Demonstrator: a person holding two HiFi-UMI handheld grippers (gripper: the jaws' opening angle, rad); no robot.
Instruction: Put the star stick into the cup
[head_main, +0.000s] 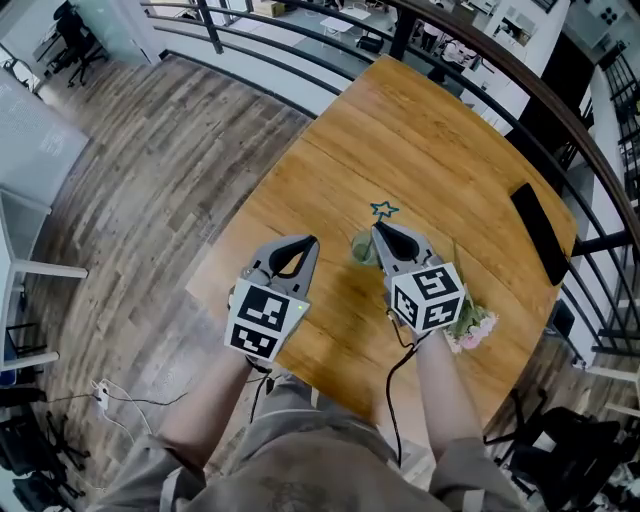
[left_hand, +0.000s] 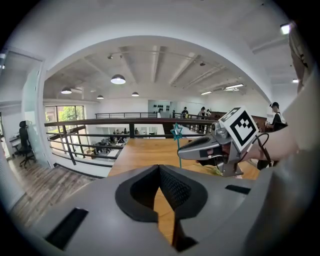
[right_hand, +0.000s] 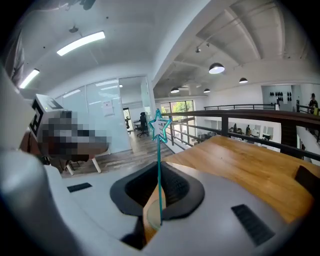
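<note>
My right gripper (head_main: 379, 230) is shut on the thin teal stem of the star stick, and its star (head_main: 384, 210) stands up just beyond the fingertips. In the right gripper view the star stick (right_hand: 160, 126) rises upright from between the jaws of that gripper (right_hand: 159, 175). A small clear greenish cup (head_main: 361, 248) stands on the wooden table (head_main: 420, 140), directly beside the right gripper's left side. My left gripper (head_main: 311, 241) hovers to the left of the cup, shut and holding nothing. From the left gripper (left_hand: 160, 169) view, the star (left_hand: 176, 131) and the right gripper (left_hand: 210, 145) lie ahead to the right.
Pink and white flowers (head_main: 472, 326) lie on the table under my right hand. A flat black object (head_main: 540, 232) rests near the table's right edge. A dark railing (head_main: 300, 25) runs behind the table, and wood flooring (head_main: 150, 170) lies to the left.
</note>
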